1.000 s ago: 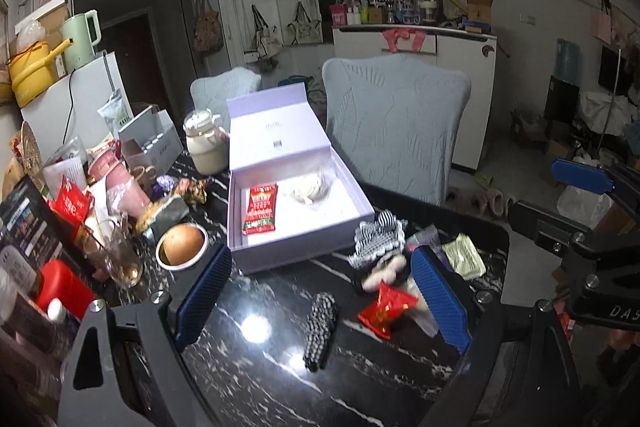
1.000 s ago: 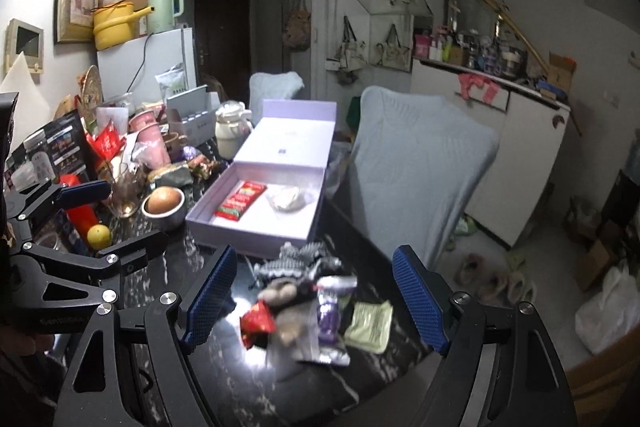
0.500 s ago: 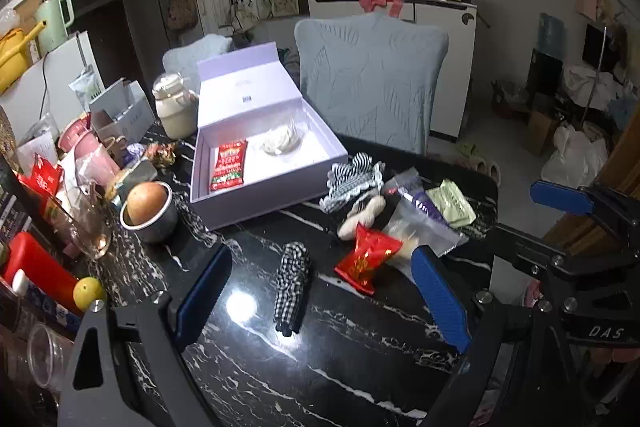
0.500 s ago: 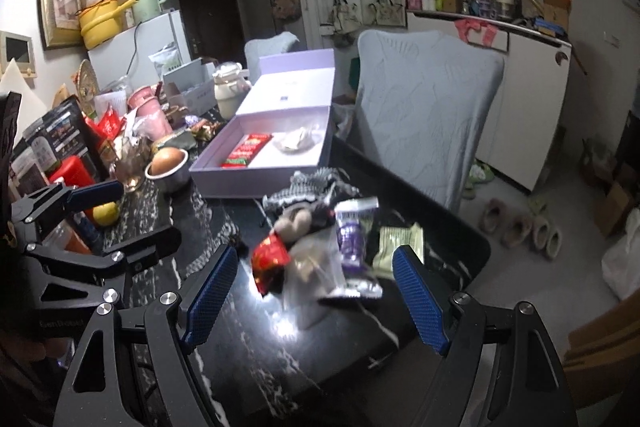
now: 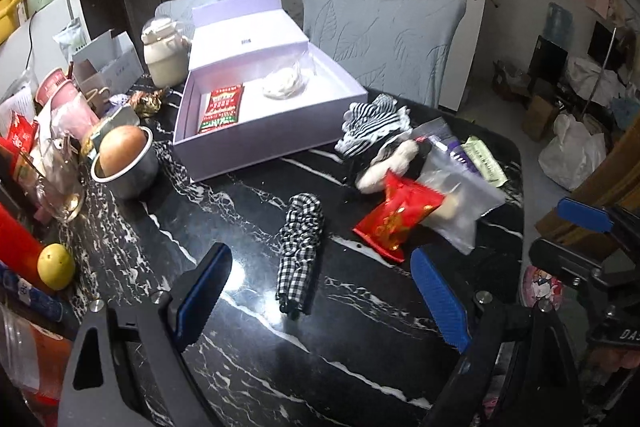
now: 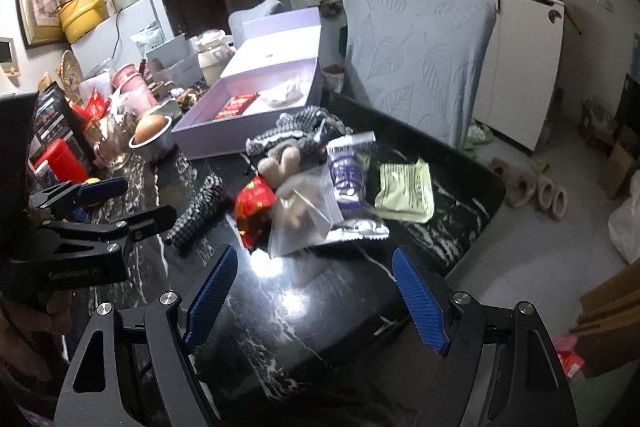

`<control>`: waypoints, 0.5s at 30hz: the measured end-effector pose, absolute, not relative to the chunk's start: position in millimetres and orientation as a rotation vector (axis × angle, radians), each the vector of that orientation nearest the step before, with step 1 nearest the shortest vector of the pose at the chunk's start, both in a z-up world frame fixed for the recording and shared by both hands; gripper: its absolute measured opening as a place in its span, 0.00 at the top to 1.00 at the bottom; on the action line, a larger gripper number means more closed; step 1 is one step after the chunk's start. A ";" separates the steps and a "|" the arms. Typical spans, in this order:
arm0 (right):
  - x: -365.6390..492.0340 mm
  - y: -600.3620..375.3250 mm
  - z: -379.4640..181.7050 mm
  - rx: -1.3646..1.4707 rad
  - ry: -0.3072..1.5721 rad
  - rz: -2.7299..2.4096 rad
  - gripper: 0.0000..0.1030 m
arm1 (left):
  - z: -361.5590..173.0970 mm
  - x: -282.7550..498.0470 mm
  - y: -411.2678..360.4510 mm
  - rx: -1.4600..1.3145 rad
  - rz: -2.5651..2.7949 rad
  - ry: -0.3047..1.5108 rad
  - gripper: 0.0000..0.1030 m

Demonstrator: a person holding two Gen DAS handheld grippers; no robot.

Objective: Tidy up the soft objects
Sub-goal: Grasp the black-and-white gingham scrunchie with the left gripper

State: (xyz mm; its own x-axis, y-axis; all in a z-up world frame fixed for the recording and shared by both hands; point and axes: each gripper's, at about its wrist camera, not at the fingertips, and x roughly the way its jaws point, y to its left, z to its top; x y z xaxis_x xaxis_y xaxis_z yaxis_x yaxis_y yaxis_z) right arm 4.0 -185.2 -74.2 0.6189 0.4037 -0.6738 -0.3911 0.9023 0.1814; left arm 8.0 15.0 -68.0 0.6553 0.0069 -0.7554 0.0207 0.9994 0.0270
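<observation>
A black-and-white checked fabric roll [image 5: 301,247] lies on the dark marbled worktop [image 5: 248,347], alone in open space, its long axis running from near to far with the far end tipped slightly right. In the left wrist view it sits directly ahead of the left gripper [image 5: 320,303], between the lines of the two blue fingers [image 5: 204,291] and a little beyond their tips, so its length runs along the gripper's pointing direction, not across it. The left fingers stand wide apart and hold nothing. Just right of the roll lies a heap of soft things: a red packet [image 5: 394,219], a clear bag [image 5: 460,203], a small plush toy [image 5: 384,167] and a striped cloth [image 5: 374,125]. In the right wrist view that heap lies straight ahead of the right gripper [image 6: 316,297], whose fingers are also spread and empty, while the roll [image 6: 198,213] lies off to its left. The left hand seems the nearer one to the roll. Beyond, at the far left, an open lilac box [image 5: 276,143] already holds a red packet and a pale bundle.
</observation>
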 end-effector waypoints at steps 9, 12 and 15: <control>17.1 -180.4 -86.3 0.025 0.797 0.465 0.22 | -106.3 37.8 30.5 -0.001 0.008 0.948 0.20; 23.6 -178.5 -89.4 0.021 0.805 0.468 0.22 | -115.1 46.0 33.1 0.000 0.020 0.963 0.23; 29.5 -177.5 -92.7 0.012 0.810 0.464 0.22 | -121.7 52.1 35.4 0.005 0.032 0.978 0.29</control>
